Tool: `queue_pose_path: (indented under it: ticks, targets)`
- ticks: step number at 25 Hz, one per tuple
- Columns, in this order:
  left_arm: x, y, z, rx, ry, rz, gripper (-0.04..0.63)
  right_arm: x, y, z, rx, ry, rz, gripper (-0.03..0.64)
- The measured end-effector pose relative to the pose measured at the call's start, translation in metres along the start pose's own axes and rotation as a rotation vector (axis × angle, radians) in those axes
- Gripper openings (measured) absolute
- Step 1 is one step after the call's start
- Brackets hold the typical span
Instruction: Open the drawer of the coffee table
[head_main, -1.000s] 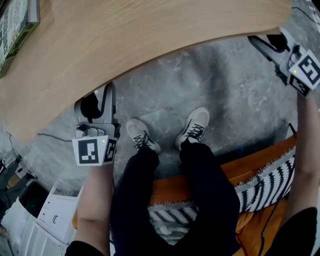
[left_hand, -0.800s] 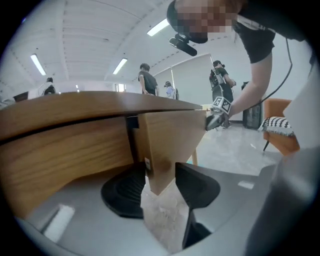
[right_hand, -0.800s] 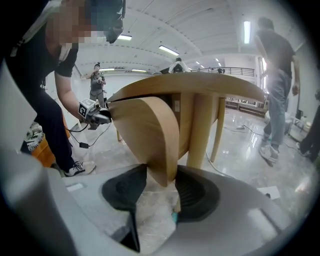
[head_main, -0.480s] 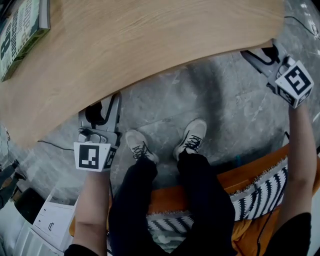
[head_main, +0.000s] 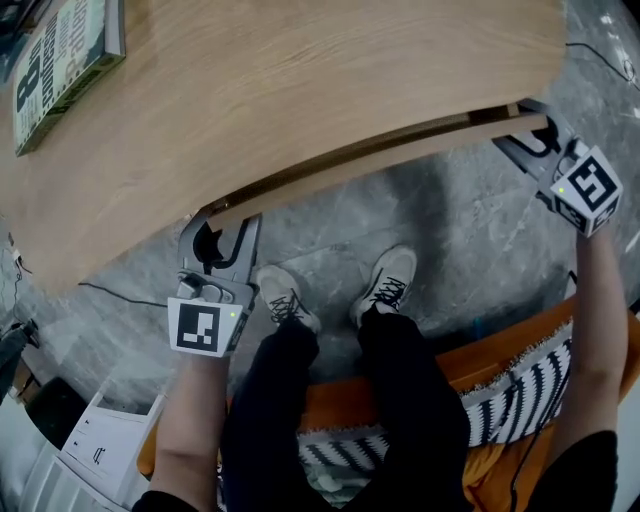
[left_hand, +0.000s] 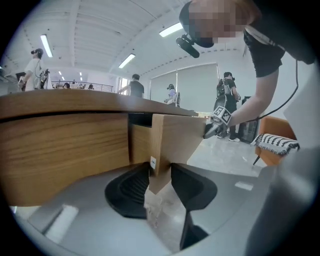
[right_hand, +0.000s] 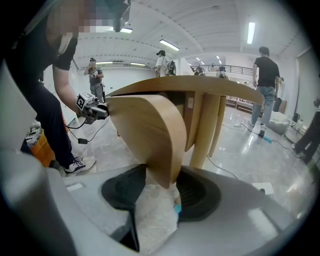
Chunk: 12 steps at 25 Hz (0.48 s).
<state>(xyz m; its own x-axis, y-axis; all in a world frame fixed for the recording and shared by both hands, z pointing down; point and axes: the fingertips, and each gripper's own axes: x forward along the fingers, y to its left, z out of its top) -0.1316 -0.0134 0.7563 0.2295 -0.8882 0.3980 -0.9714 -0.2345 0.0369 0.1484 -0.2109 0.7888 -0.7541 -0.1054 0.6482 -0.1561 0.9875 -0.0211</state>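
Note:
The coffee table's light wooden top (head_main: 300, 80) fills the upper head view. Its curved drawer front (head_main: 380, 160) shows as a strip drawn a little way out from under the near edge, with a dark gap behind it. My left gripper (head_main: 222, 222) is at the drawer front's left end; its jaws have just been closing, and in the left gripper view both pads (left_hand: 161, 172) clamp the panel's (left_hand: 172, 137) lower edge. My right gripper (head_main: 520, 125) holds the right end, where the curved panel (right_hand: 145, 130) sits pinched between its jaws (right_hand: 162, 182).
A book (head_main: 65, 65) lies on the tabletop's far left corner. The person's two shoes (head_main: 285, 290) stand on the grey floor under the drawer. An orange seat with a striped throw (head_main: 520, 375) is behind the legs, and a white box (head_main: 100, 450) lower left. Table legs (right_hand: 210, 130) stand beyond the right gripper.
The drawer front has slid out from under the tabletop toward the person and now shows as a strip. Both grippers came back with it.

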Motion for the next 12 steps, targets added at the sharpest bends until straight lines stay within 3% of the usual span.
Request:
queue_pose_path:
  ticks: [4, 8, 10, 12]
  targets:
    - [-0.0012, -0.0029, -0.0040, 0.105, 0.071, -0.011, 0.169, -0.0001, 0.0052, -0.0058, -0.081, 0.078, -0.011, 0.187]
    - [0.0026, -0.0014, -0.0019, 0.138, 0.096, -0.049, 0.167, 0.0041, 0.0050, -0.0002, -0.164, 0.140, 0.010, 0.187]
    - [0.0024, -0.0004, -0.0010, 0.183, 0.110, -0.067, 0.170, 0.0074, 0.0062, 0.0002, -0.168, 0.151, 0.020, 0.187]
    - [0.0015, 0.0005, -0.0014, 0.178, 0.115, -0.081, 0.168, 0.0083, 0.0067, -0.0002, -0.158, 0.153, 0.017, 0.187]
